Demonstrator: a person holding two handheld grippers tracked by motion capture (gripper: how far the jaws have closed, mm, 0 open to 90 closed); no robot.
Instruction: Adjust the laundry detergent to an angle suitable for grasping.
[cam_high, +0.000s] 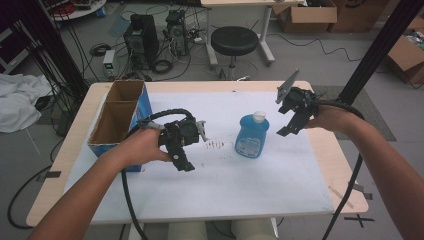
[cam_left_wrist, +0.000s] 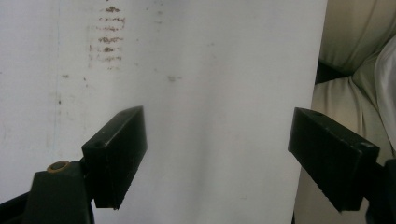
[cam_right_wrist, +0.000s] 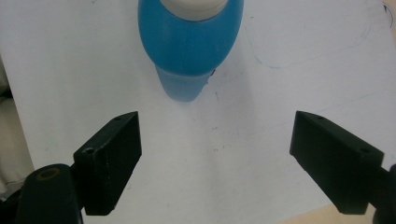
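**Both grippers wide open and empty, blue bottle standing between them**

Nearest the person, the left gripper (cam_high: 186, 150) is held low over the white sheet (cam_high: 250, 180) at about 9 o'clock of the table's middle. In the left gripper view its jaws stand far apart with nothing between them, only the white sheet beneath and a patch of brown smudges (cam_left_wrist: 108, 35) toward 11 o'clock.

Farther in, the blue bottle (cam_high: 252, 135) with a white cap (cam_high: 258, 117) stands upright on the sheet near the table's centre, just right of the brown smudges. It is apart from both grippers.

The right gripper (cam_high: 290, 120) hovers at about 2 o'clock from the bottle, raised above the table, a grey plate (cam_high: 287, 85) on its top. In the right gripper view its jaws are spread wide and hold nothing; the bottle sits ahead of them at 12 o'clock, untouched.

At the table's left edge, about 9 o'clock, an open cardboard box (cam_high: 117, 115) with blue sides stands. Beyond the table, at 12 o'clock, a black stool (cam_high: 234, 41) stands on the floor.
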